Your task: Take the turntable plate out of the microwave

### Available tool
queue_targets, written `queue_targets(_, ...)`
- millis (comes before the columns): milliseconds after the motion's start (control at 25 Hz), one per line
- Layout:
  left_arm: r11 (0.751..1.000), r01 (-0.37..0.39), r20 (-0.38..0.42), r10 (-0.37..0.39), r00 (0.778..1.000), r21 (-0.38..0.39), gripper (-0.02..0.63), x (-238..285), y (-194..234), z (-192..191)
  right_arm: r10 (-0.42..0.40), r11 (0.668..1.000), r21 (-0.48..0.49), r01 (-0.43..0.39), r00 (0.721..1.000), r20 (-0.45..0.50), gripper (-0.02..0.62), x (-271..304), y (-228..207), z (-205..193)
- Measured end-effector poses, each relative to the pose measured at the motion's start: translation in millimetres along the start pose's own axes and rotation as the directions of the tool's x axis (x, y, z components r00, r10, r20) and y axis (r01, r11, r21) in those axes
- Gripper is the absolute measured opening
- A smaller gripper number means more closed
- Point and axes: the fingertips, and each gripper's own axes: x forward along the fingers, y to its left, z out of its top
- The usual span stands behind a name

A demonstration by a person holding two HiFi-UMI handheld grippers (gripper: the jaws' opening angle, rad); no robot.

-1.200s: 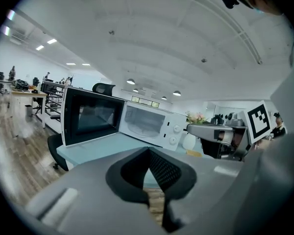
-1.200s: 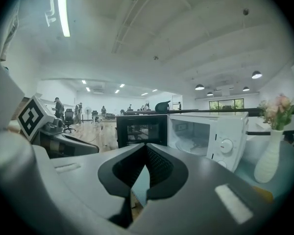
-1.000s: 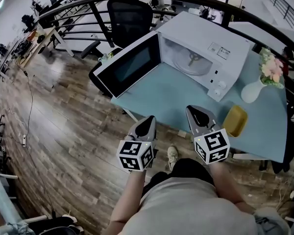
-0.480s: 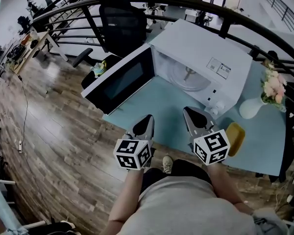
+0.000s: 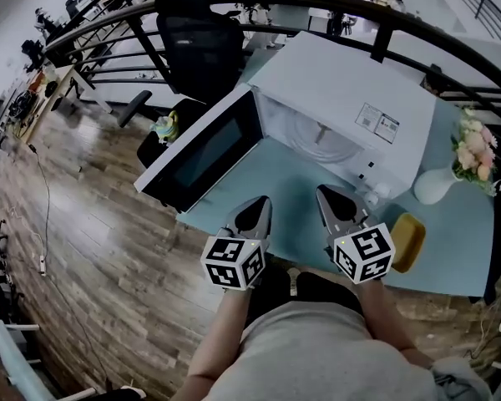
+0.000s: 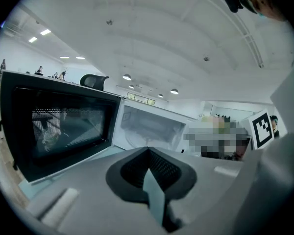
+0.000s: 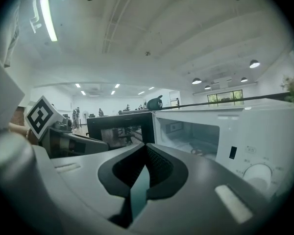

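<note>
The white microwave [image 5: 342, 90] stands on the light blue table [image 5: 288, 186] with its door [image 5: 202, 153] swung wide open to the left. The glass turntable plate [image 5: 321, 144] lies inside the cavity, and it also shows in the left gripper view as the plate [image 6: 139, 140] and in the right gripper view as the plate [image 7: 198, 150]. My left gripper [image 5: 255, 214] and right gripper [image 5: 332, 204] hover side by side over the table's near edge, short of the opening. Both are shut and hold nothing, the same in their own views: left gripper [image 6: 148, 153], right gripper [image 7: 146, 148].
A yellow dish [image 5: 407, 242] lies on the table right of my right gripper. A white vase [image 5: 434, 184] with flowers [image 5: 476, 153] stands at the far right. A black office chair [image 5: 196, 44] and a curved railing [image 5: 384, 19] are behind the microwave. Wooden floor lies to the left.
The person has stepped closer to the table, and both grippers now reach over its near edge toward the open microwave. Both stay shut and empty.
</note>
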Motion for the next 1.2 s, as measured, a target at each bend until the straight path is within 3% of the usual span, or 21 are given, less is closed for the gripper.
queue_targets(480, 0.980, 0.190, -0.120, -0.182, 0.976, 0.062, 0.002, 51, 27, 17, -0.176, 0.977, 0.121, 0.176, 0.984, -0.011, 0.012, 37, -22, -5)
queue_targets(880, 0.934, 0.355, -0.213, -0.339, 0.917, 0.045, 0.002, 96, 38, 17, -0.362, 0.913, 0.178, 0.368, 0.930, -0.062, 0.012, 38, -35, -21)
queue_targets(1200, 0.888, 0.458, -0.269, -0.450, 0.852, -0.036, 0.002, 122, 37, -1, -0.441, 0.850, 0.273, 0.450, 0.892, -0.098, 0.012, 37, -41, -40)
